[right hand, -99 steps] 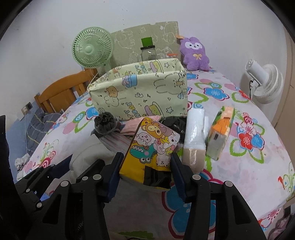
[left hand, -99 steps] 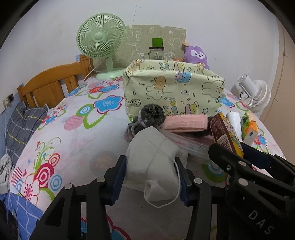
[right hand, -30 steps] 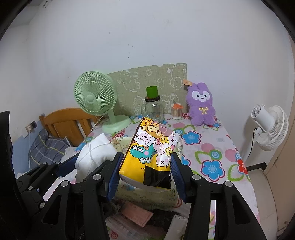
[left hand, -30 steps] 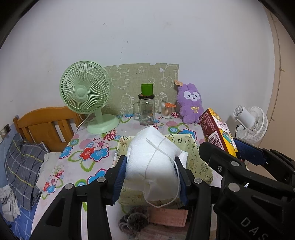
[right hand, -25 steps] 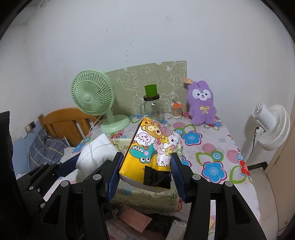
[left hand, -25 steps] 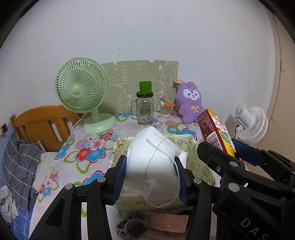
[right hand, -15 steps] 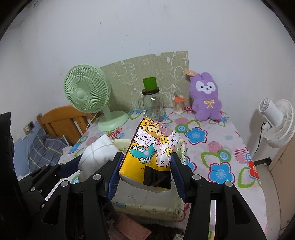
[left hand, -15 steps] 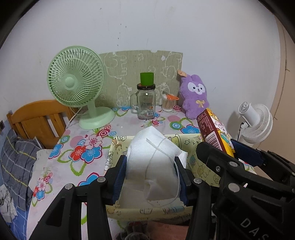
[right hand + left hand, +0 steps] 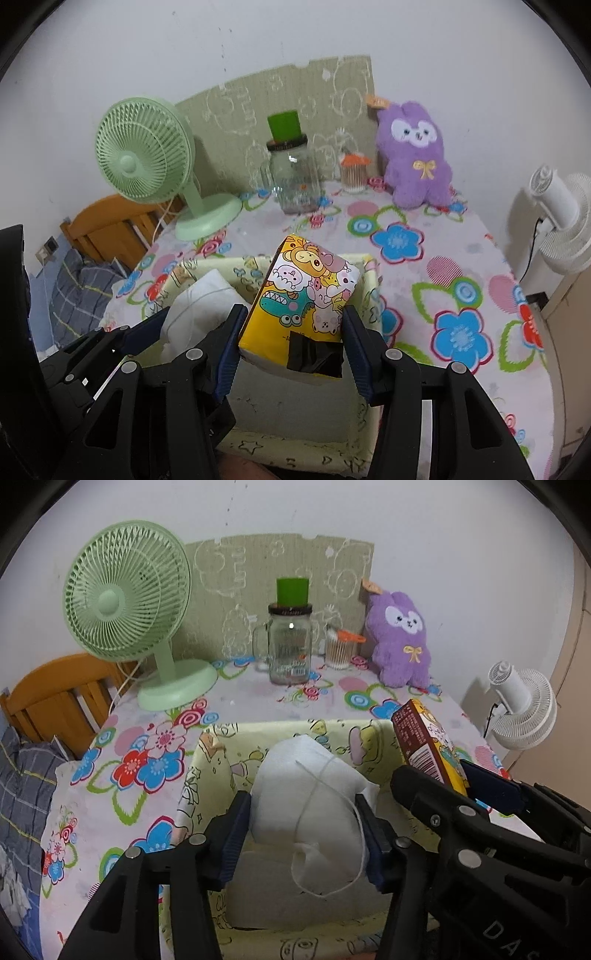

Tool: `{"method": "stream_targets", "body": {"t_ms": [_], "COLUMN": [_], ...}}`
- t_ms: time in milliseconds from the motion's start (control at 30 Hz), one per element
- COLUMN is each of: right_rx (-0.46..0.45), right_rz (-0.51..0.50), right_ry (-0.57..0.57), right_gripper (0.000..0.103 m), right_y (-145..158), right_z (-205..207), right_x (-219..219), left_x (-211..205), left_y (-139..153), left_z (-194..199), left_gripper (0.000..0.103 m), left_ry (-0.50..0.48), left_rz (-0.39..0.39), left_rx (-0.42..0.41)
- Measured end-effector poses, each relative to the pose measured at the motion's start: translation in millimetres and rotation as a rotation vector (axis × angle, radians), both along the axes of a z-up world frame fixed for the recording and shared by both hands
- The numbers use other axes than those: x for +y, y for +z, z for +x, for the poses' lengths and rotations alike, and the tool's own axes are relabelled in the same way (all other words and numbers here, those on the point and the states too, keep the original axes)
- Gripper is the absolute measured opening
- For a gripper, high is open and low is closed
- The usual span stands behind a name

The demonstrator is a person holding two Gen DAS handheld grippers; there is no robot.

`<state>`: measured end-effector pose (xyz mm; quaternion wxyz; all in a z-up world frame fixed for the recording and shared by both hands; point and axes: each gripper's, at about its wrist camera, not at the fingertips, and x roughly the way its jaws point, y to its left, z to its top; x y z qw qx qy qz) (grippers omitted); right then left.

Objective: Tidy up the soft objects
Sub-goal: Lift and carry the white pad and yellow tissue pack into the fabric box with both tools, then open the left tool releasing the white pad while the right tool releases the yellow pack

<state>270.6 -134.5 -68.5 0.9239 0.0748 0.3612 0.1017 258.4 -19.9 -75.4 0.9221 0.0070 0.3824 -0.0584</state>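
My left gripper (image 9: 303, 812) is shut on a white drawstring pouch (image 9: 306, 794) and holds it over the open top of the pale yellow cartoon-print fabric box (image 9: 207, 760). My right gripper (image 9: 293, 325) is shut on a yellow cartoon-print tissue pack (image 9: 306, 295), also held above the same box (image 9: 371, 291). The pouch shows at the left in the right wrist view (image 9: 201, 306). The tissue pack shows at the right in the left wrist view (image 9: 428, 746). The box's white floor (image 9: 291, 402) looks bare beneath them.
On the flowered tablecloth (image 9: 147, 746) behind the box stand a green desk fan (image 9: 129, 605), a glass jar with green lid (image 9: 290, 642), a small cotton-swab holder (image 9: 338, 648) and a purple plush bunny (image 9: 400, 638). A white fan (image 9: 524, 705) stands right, a wooden chair (image 9: 55, 690) left.
Both grippers have moved forward and tilted down over the fabric box, carrying the pouch and the tissue pack. The box's inside now shows beneath them.
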Motion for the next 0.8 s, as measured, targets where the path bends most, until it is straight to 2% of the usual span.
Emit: {"method": "stream_targets", "body": {"t_ms": [100,267,333,433,467,600,800], "right_rx": [0.008,0.025,0.029,0.017,0.01,-0.006,-0.023], "right_rz": [0.011,0.0,-0.01,-0.015,-0.015,-0.022,-0.026], "right_ry": [0.012,0.018,0.019,0.014,0.012,0.013,0.006], "right_gripper": [0.056,0.06,0.067,0.081,0.083,0.088,0.089], "right_y": [-4,-9,-10,-9,-9,-4,3], "right_z": [4,9,10,8,7,3,-5], "right_x": [1,4,6,6,6,6,6], "left_x": [1,3,1,1,0,-1,-3], "left_y": [-5,-9,-9,-7,-6,-1,8], "left_z": [4,6,6,4,3,0,-9], "left_gripper": [0.07,0.076,0.077,0.084,0.086,0.092,0.095], "left_ry": [0.008,-0.004,-0.011,-0.018,-0.021,-0.032,-0.033], "left_rz": [-0.004,-0.014,-0.012,-0.014,-0.016,-0.016,-0.006], "left_rx": [0.02,0.036,0.032,0.021,0.017,0.004,-0.015]}}
